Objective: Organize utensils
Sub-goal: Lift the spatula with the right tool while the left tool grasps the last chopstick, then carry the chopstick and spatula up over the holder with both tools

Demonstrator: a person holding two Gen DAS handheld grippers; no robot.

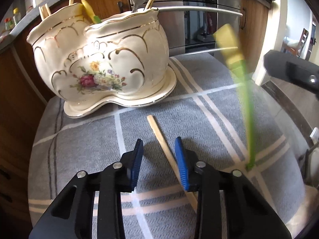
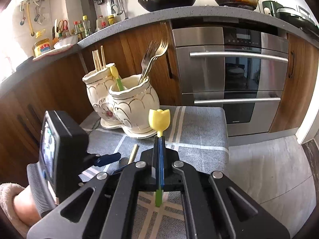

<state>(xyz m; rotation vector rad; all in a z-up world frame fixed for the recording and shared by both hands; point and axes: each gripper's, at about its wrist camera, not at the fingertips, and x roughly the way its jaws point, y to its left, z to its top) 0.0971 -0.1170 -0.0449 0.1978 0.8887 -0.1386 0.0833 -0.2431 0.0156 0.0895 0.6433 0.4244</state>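
Observation:
A cream ceramic holder (image 1: 103,65) with two compartments stands at the back left of the cloth. It holds chopsticks (image 2: 98,59), forks (image 2: 153,57) and a tulip-shaped pick (image 2: 116,75). One pale chopstick (image 1: 159,133) lies flat on the cloth. My left gripper (image 1: 159,159) hangs over it, jaws apart, the stick running close along the right blue pad (image 1: 181,165) and away from the left one. My right gripper (image 2: 159,141) is shut on the green stem of a second tulip pick (image 2: 159,119), whose yellow head stands upright above the fingertips. That pick appears blurred in the left wrist view (image 1: 247,107).
A grey checked cloth (image 1: 199,109) covers the small table. A steel oven (image 2: 229,69) and wooden cabinets stand right behind it. Grey floor (image 2: 269,159) lies to the right of the table edge. A hand in a fluffy sleeve (image 2: 12,199) holds the left gripper.

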